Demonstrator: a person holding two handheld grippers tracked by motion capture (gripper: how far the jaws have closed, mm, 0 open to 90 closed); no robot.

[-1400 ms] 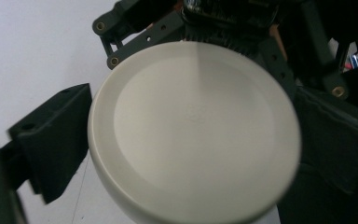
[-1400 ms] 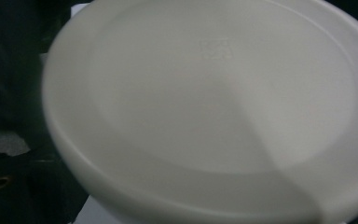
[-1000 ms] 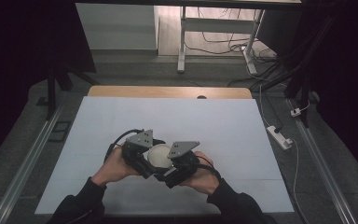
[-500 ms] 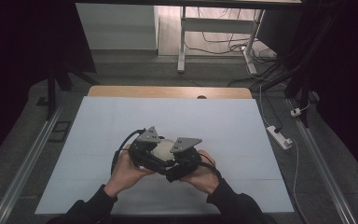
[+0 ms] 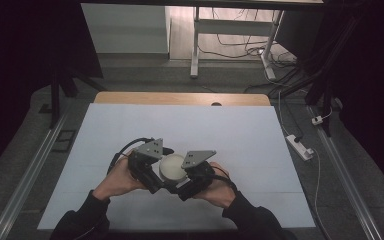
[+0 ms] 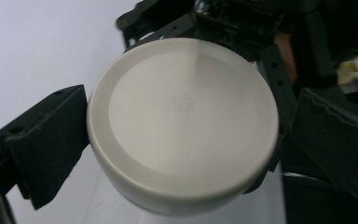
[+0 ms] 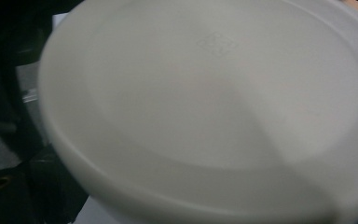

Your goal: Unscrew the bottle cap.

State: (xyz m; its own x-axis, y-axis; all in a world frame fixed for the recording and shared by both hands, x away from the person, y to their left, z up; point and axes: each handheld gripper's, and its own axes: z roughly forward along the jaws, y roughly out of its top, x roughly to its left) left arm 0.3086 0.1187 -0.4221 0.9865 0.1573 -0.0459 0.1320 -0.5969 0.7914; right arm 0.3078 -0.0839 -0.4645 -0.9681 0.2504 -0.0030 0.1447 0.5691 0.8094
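- High view: near the front middle of the pale tabletop [image 5: 260, 135], the left gripper [image 5: 156, 172] and the right gripper [image 5: 192, 176] meet around a round white container [image 5: 172, 167]. It sits between their grey three-cornered plates, with a hand behind each gripper. I cannot tell from here whether the container rests on the tabletop or is lifted slightly off it. The rest of the surface is bare.
- Left gripper view: the white container [image 6: 182, 122] appears with its flat round face, which carries a small square embossed mark, turned toward the camera. The left gripper [image 6: 177, 135] has one black jaw pressed to the container's rim at the left, and the other jaw sits at its right edge, so the left gripper is clamped on it. Behind the container are the dark parts of the other gripper, close up against it.
- Right gripper view: the container [image 7: 205, 112] is very near and blurred, with the same embossed mark visible on its face. A black jaw shows at the lower left, just beside the container's edge. The other jaw cannot be made out, so I cannot tell whether the right gripper is closed on the container or only lies against it.
- Progress, as a judgement: the pick-up looks finished and a two-handed step is under way, either twisting off a lid or passing the container across. No seam has opened and no part has come away, so that step is still to be completed.
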